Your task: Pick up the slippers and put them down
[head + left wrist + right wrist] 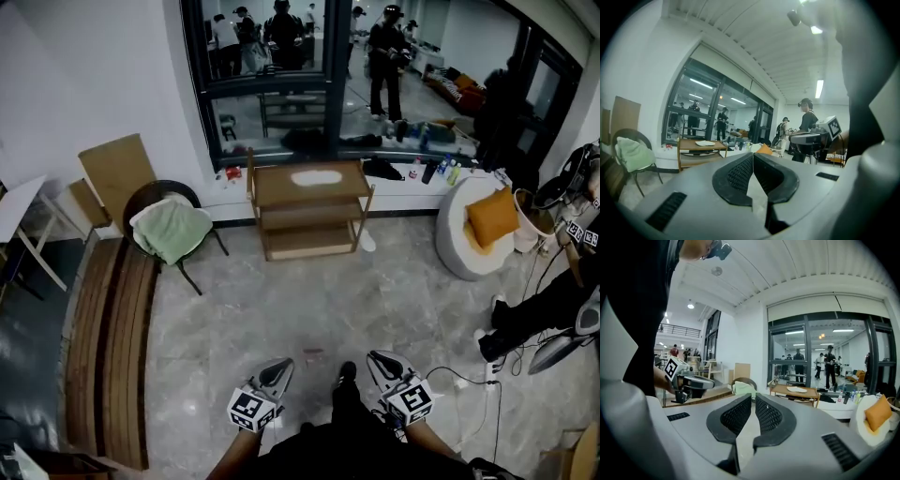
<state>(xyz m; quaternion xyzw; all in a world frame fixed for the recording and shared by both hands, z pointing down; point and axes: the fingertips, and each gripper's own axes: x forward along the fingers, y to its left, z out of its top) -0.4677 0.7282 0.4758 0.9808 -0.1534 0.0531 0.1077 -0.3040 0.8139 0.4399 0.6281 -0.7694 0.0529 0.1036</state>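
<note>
On the bench (272, 186) ahead, the slippers (316, 176) look light and floppy; pinch a sole edge, your left gripper (279, 367) and right gripper (382, 360) fingers together, empty.

This looks like a mock living room set up inside a lab or office building. A dark-framed glass partition (281, 56) closes the far side, with several people (387, 56) standing in a lit workspace beyond it. On the marble-look tiled floor (309, 309) stand a wooden shelf table (309, 187), a chair with a green cushion (171, 230) and a round white seat (455, 253). Cardboard sheets (117, 169) lean on the wall, and cables (469, 380) trail near the floor's right edge.
</note>
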